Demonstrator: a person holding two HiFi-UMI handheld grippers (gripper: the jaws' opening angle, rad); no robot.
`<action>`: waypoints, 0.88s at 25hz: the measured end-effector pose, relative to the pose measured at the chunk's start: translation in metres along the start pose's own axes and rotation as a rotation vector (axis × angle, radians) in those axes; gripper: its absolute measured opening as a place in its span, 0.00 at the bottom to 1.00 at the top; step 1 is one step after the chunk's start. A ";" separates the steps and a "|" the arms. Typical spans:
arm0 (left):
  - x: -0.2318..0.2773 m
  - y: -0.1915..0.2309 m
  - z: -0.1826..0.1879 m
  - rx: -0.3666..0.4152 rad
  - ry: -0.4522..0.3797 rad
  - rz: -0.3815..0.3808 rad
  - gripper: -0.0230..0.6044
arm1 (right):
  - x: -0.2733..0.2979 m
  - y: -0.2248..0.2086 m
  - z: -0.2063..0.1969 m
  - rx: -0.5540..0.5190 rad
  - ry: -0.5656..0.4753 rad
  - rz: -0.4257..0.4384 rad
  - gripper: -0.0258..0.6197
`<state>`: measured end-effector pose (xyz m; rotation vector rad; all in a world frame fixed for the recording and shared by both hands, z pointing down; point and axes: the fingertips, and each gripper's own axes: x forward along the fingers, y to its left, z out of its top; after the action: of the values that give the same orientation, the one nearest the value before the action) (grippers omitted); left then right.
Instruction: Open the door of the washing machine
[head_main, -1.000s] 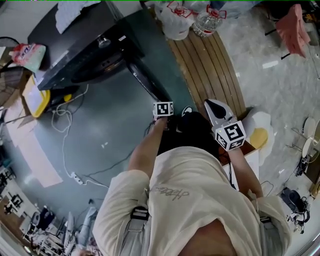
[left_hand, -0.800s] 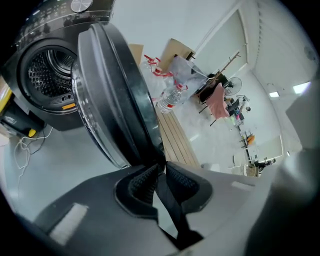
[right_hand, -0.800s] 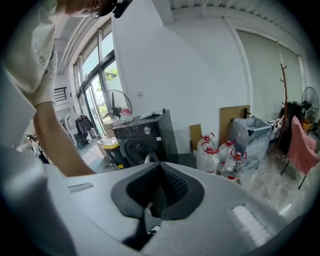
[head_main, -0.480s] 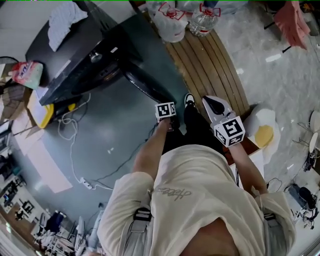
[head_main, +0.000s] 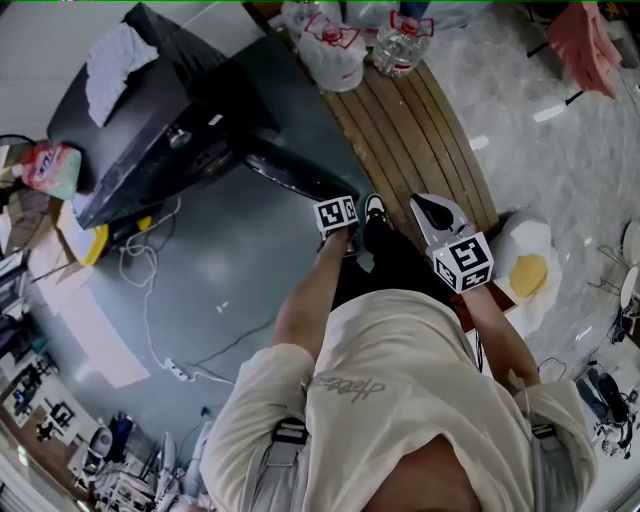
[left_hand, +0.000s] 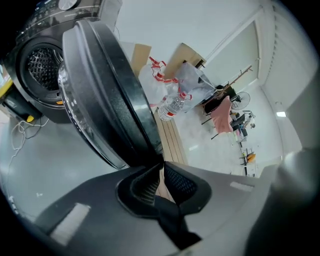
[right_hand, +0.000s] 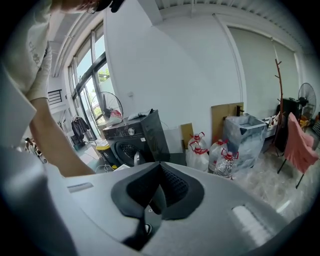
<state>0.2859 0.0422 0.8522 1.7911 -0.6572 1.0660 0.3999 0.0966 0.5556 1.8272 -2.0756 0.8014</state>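
Note:
The dark washing machine (head_main: 140, 120) stands at the upper left of the head view, with its round door (head_main: 290, 172) swung open toward me. In the left gripper view the door's rim (left_hand: 107, 95) fills the middle and the drum (left_hand: 42, 67) shows behind it. My left gripper (head_main: 340, 228) sits at the door's free edge. Its jaws are closing to a narrow gap (left_hand: 161, 169), and only the floor shows between the pads. My right gripper (head_main: 432, 212) hangs to the right over the wooden strip, away from the door, its jaws together on nothing.
A white cloth (head_main: 115, 55) lies on the machine's top. Water bottles (head_main: 400, 45) and tied bags (head_main: 325, 48) stand beyond the slatted wooden strip (head_main: 420, 130). A cable with a power strip (head_main: 165, 368) trails over the grey floor, left. My shoe (head_main: 374, 206) is by the door's edge.
Both grippers and my body have drifted across the floor, and the machine now sits further toward the upper left. The left gripper has stayed beside the door's free edge.

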 end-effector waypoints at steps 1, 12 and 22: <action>0.003 -0.004 0.005 -0.004 -0.004 -0.003 0.10 | 0.001 -0.003 0.001 0.000 0.002 0.005 0.04; 0.036 -0.046 0.074 -0.067 -0.072 -0.035 0.06 | 0.004 -0.049 0.000 0.019 0.025 -0.002 0.04; 0.050 -0.074 0.147 -0.074 -0.170 -0.060 0.06 | -0.013 -0.077 -0.011 0.052 0.037 -0.048 0.04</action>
<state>0.4246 -0.0578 0.8344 1.8387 -0.7308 0.8444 0.4749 0.1097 0.5754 1.8675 -1.9981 0.8780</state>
